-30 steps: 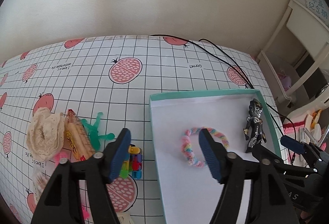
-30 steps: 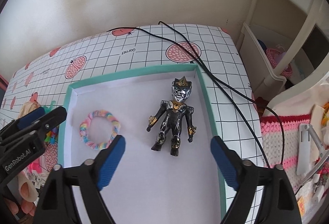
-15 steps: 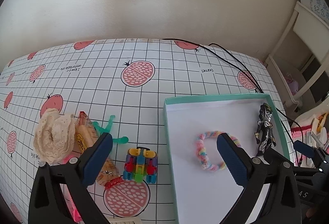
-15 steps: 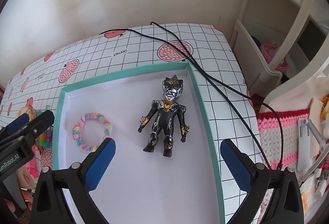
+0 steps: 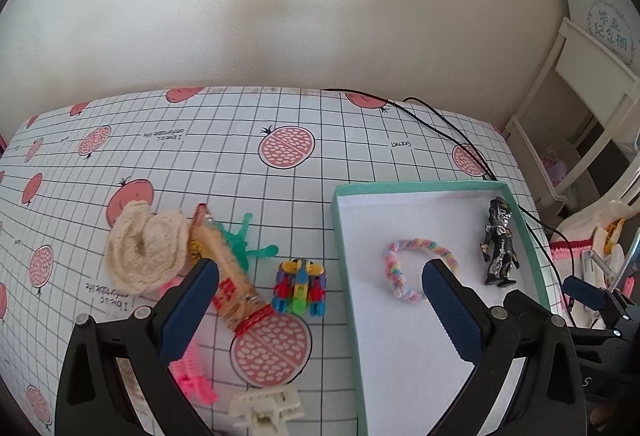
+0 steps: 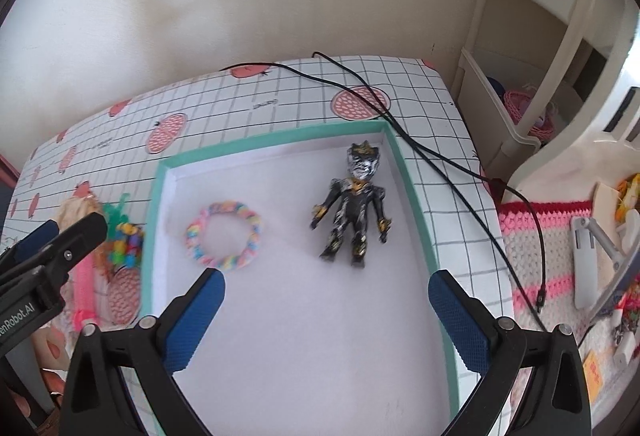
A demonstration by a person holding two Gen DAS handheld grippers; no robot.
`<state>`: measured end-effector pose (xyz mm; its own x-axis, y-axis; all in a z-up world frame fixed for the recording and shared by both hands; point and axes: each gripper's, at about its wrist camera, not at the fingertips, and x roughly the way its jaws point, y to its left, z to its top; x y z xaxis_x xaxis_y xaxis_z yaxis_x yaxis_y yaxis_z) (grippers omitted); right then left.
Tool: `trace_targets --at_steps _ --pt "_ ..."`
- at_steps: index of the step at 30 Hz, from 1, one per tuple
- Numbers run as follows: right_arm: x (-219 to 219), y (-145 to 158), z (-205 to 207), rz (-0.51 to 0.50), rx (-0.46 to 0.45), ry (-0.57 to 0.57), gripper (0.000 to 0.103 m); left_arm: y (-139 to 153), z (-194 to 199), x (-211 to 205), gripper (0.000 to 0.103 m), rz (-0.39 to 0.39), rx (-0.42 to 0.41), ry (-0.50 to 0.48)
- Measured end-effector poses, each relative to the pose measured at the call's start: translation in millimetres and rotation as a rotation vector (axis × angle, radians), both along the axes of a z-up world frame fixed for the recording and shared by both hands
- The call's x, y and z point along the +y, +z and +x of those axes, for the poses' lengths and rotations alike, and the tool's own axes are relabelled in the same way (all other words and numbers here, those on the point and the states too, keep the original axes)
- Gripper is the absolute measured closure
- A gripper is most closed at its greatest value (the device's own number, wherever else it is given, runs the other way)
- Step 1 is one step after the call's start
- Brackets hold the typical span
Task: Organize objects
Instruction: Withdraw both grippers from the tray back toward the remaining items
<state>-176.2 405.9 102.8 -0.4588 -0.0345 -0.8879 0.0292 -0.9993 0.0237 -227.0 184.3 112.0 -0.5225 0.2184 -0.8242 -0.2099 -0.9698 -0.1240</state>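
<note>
Hovering above the worktop (image 5: 224, 156), the left gripper (image 5: 316, 288) had its fingers spread wide and held nothing. Between them in its view lay a block toy (image 5: 299, 288) on the grid-patterned cloth, with a snack packet (image 5: 230, 288) at its 9 o'clock, partly behind the left finger. A cream lace scrunchie (image 5: 146, 252) touched the packet's far end, a green plastic piece (image 5: 244, 246) showed just behind the packet, and a pink clip (image 5: 194, 376) lay at 7 o'clock. A white clip (image 5: 266, 410) sat at the lower edge.

The right gripper (image 6: 326, 316) hung over the teal-rimmed box (image 6: 412, 188), its fingers also wide and empty. Inside the box, a pastel bracelet (image 6: 224, 236) lay at 10 o'clock from that gripper, and a black figure (image 6: 354, 212) lay on its back at 1 o'clock, apart from the bracelet, its head near the far right corner. A black cable (image 6: 440, 156) ran across the worktop past the box's right side.
</note>
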Motion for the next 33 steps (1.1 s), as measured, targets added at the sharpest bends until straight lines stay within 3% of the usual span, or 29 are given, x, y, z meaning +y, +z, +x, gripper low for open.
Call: trace_targets --at_steps 15,25,33 --pt "-45.7 40.5 77.4 -0.050 0.078 0.048 0.000 30.6 62.5 -75.7 0.001 0.069 0.025 0.027" --pt "-82.9 26.2 99.9 -0.091 0.043 0.113 0.001 24.2 81.0 -134.1 0.001 0.069 0.031 0.109" --pt "-126.4 20.7 104.3 -0.098 0.039 0.198 0.003 8.1 81.5 -163.9 0.001 0.076 -0.063 0.194"
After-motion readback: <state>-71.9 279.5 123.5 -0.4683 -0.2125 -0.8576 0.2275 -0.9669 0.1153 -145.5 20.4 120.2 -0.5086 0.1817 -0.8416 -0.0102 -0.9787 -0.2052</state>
